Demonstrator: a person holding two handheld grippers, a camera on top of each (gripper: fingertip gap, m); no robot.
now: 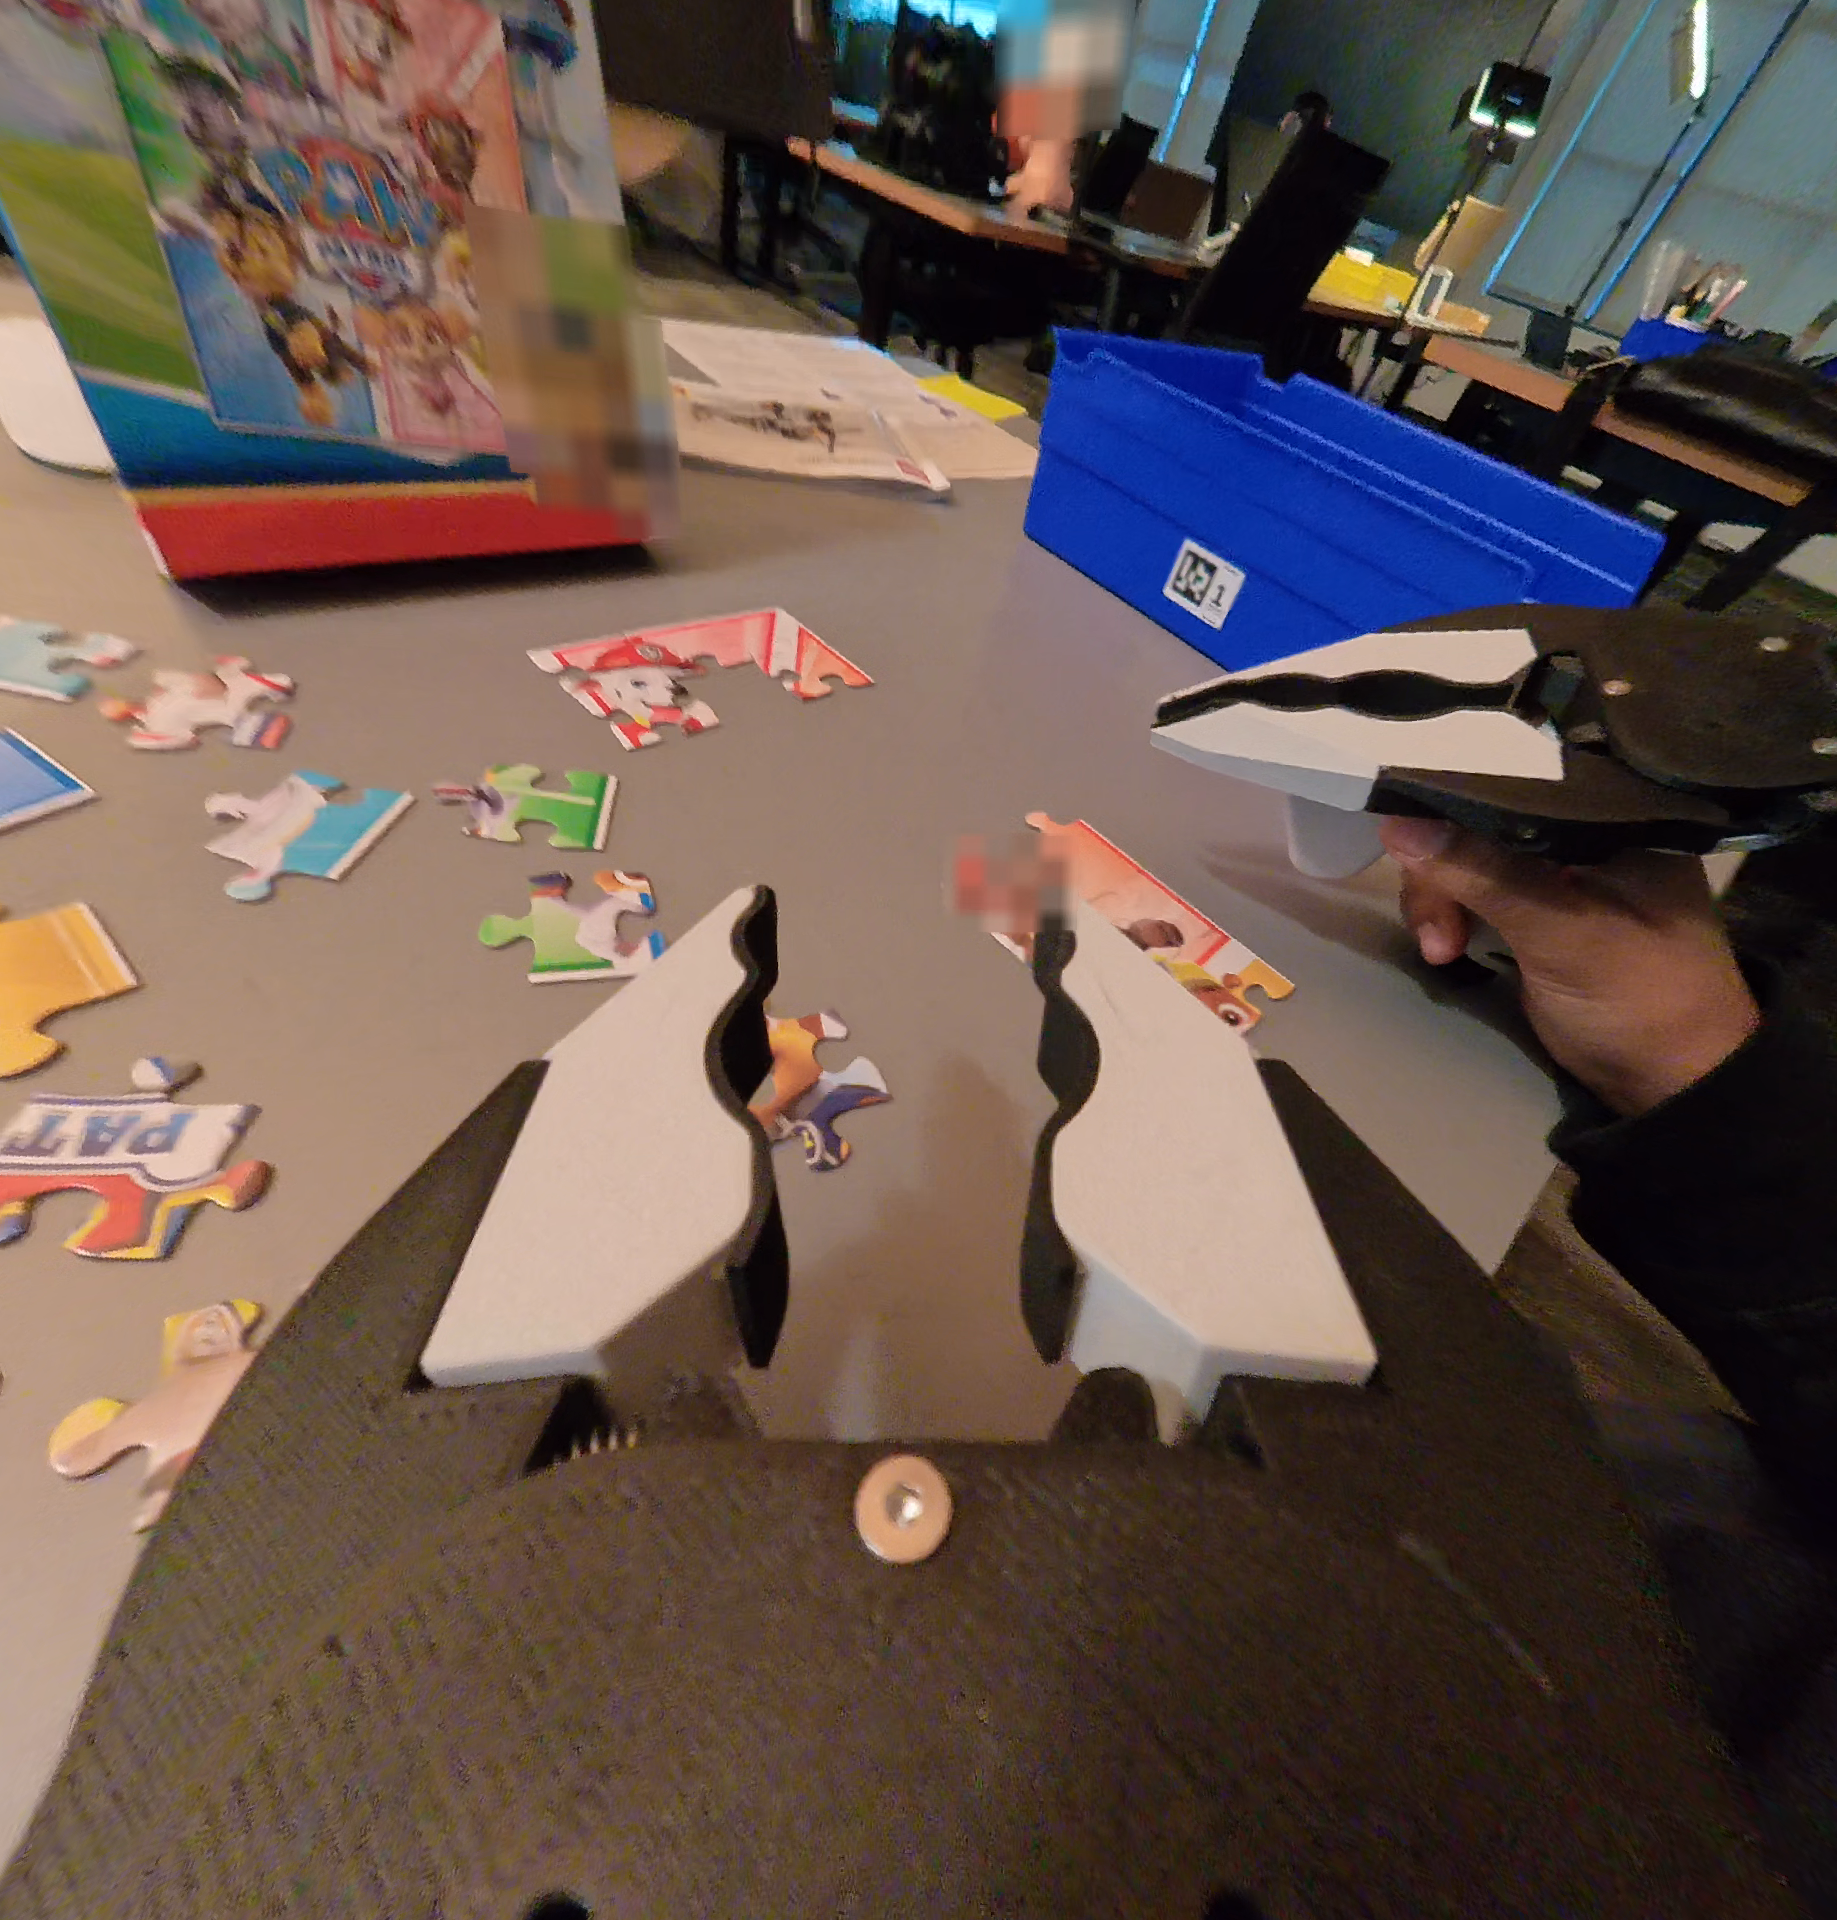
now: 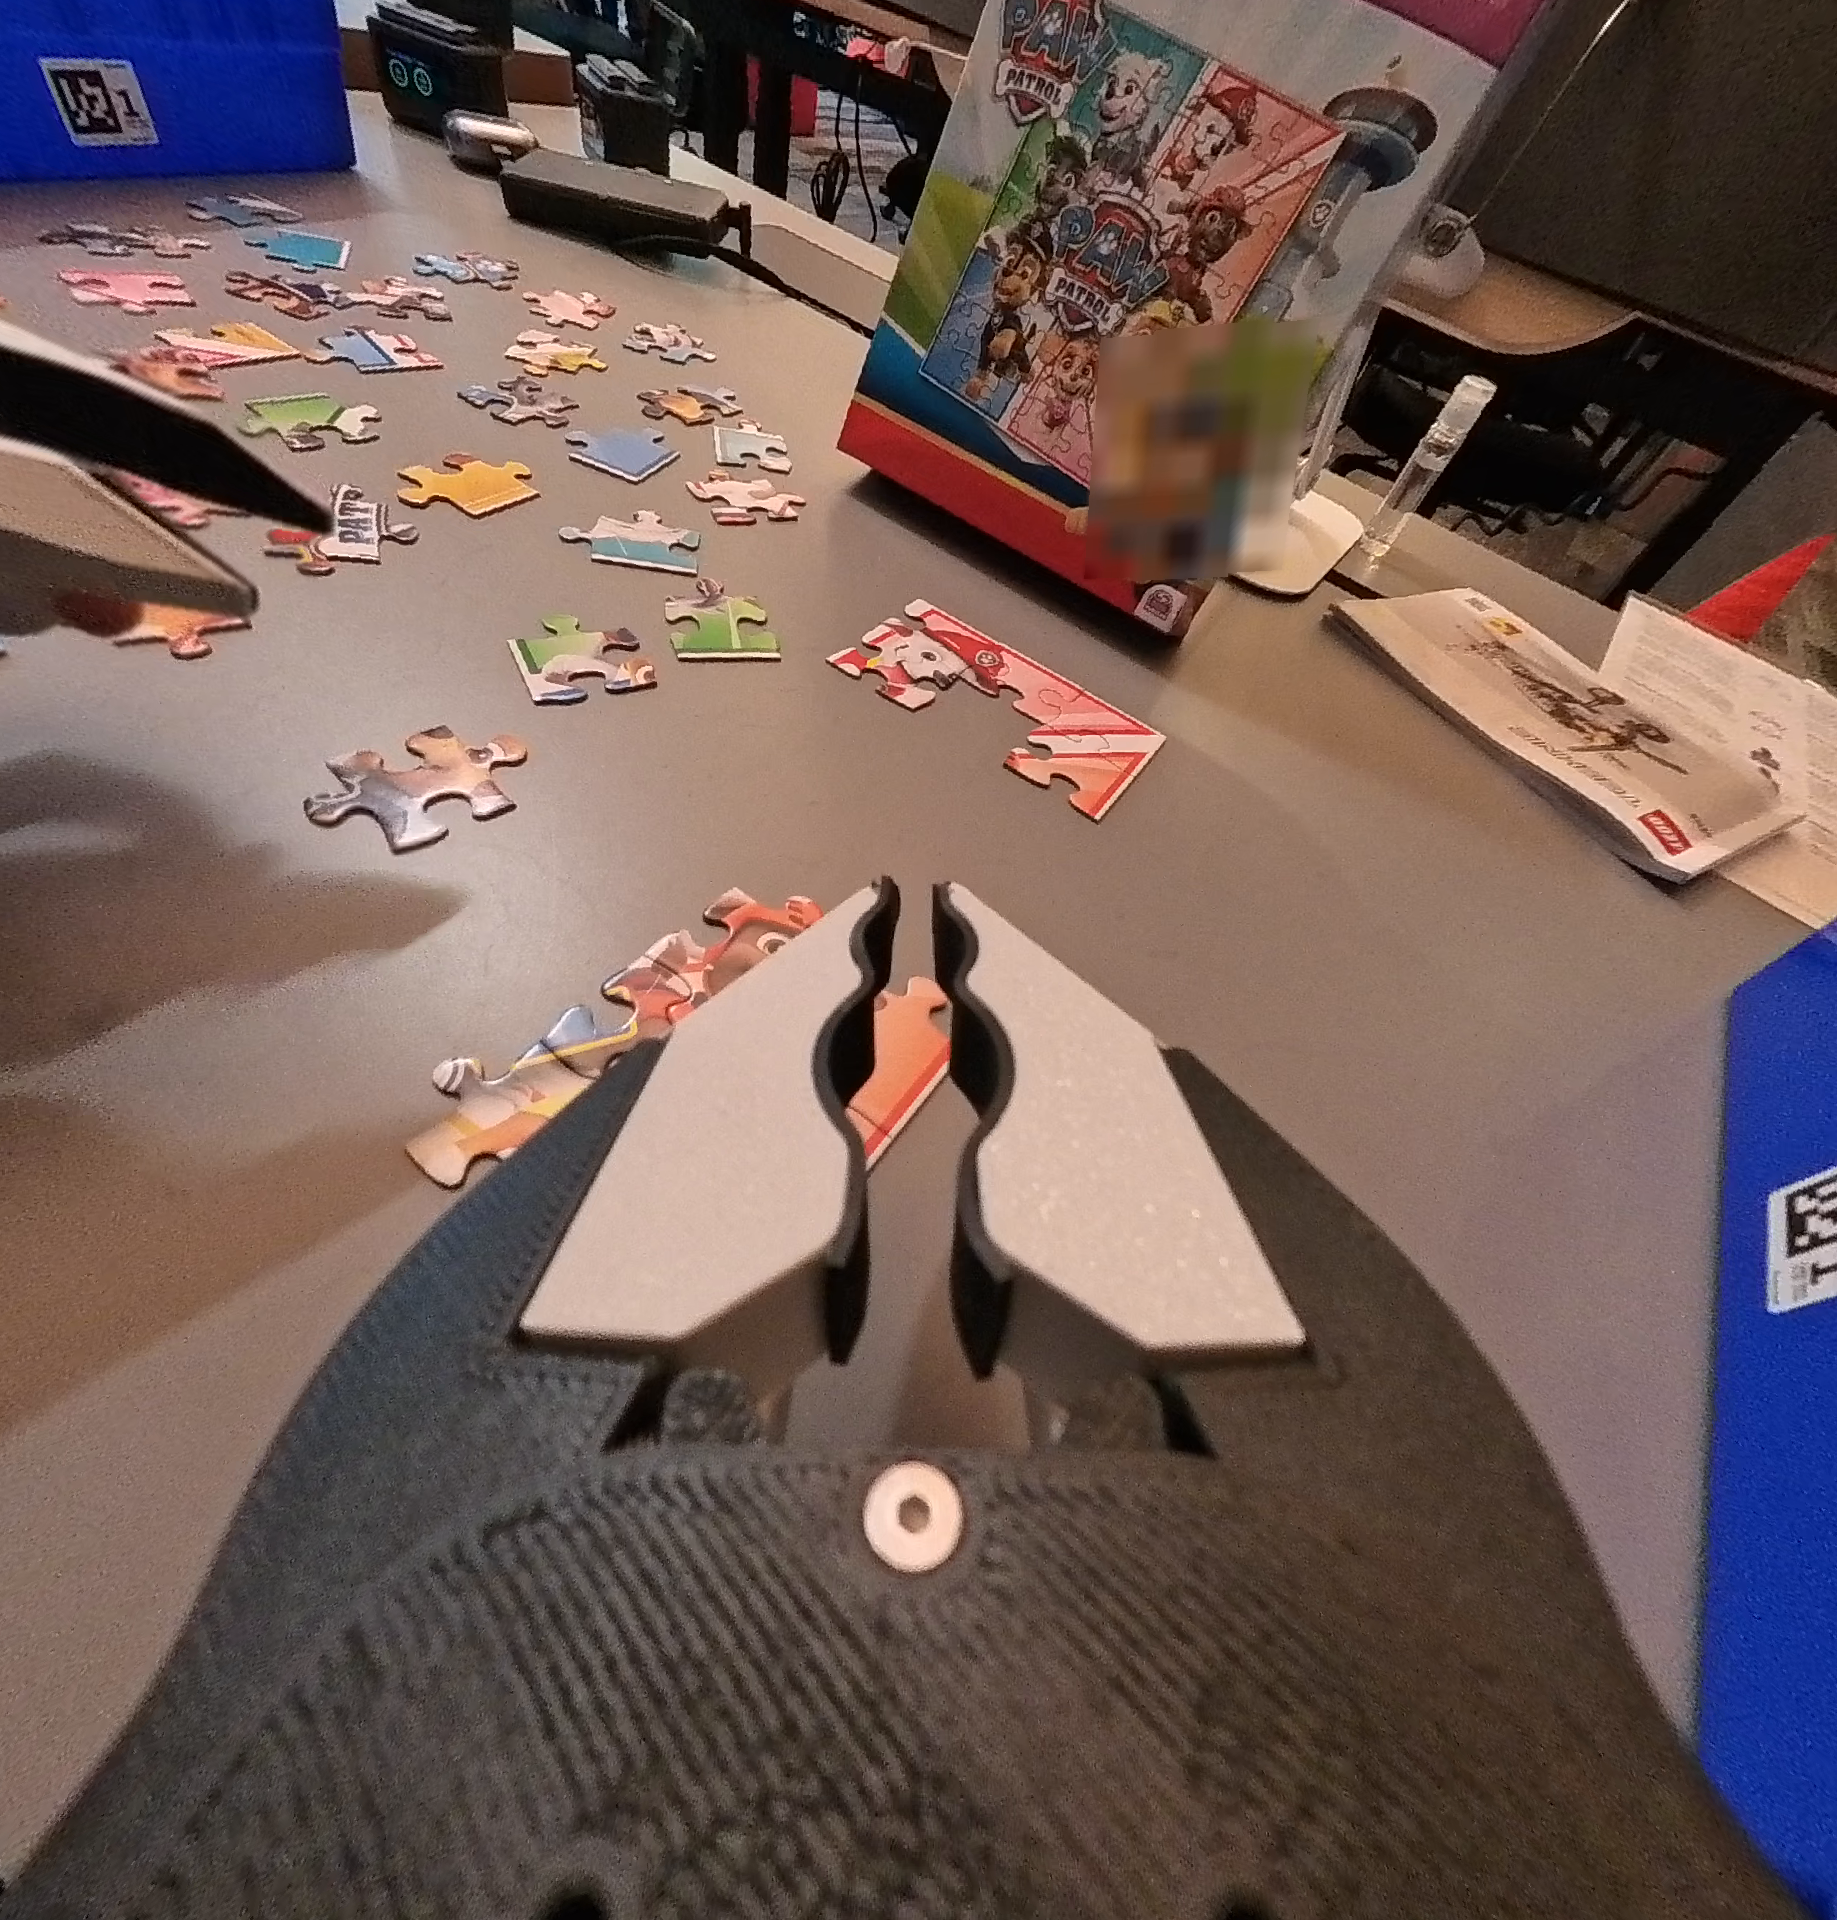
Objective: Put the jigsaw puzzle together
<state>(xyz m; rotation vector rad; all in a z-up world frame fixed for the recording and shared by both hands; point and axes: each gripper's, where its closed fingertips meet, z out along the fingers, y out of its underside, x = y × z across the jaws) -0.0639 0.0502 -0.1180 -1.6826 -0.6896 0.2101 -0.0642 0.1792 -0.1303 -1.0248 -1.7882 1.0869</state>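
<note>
My left gripper (image 1: 903, 925) is open and empty, low over the grey table (image 1: 935, 727). A loose orange and blue puzzle piece (image 1: 820, 1091) lies on the table under the gap between its fingers. It also shows at the left of the right wrist view (image 2: 290, 561). My right gripper (image 2: 916, 894) has its fingers nearly together, with only a thin slit at the tips and nothing between them. It hovers above an orange strip of joined puzzle pieces (image 2: 675, 997), which also shows in the left wrist view (image 1: 1163, 914), where the right gripper (image 1: 1158, 722) is held by a hand.
Several loose puzzle pieces (image 2: 467, 488) are scattered over the table. A joined red corner section (image 1: 685, 675) lies farther off. The puzzle box (image 1: 322, 260) stands at the back. A blue bin (image 1: 1309, 499) and a paper booklet (image 1: 820, 416) are on the right. The grippers' ends are close to 15 centimeters from one another.
</note>
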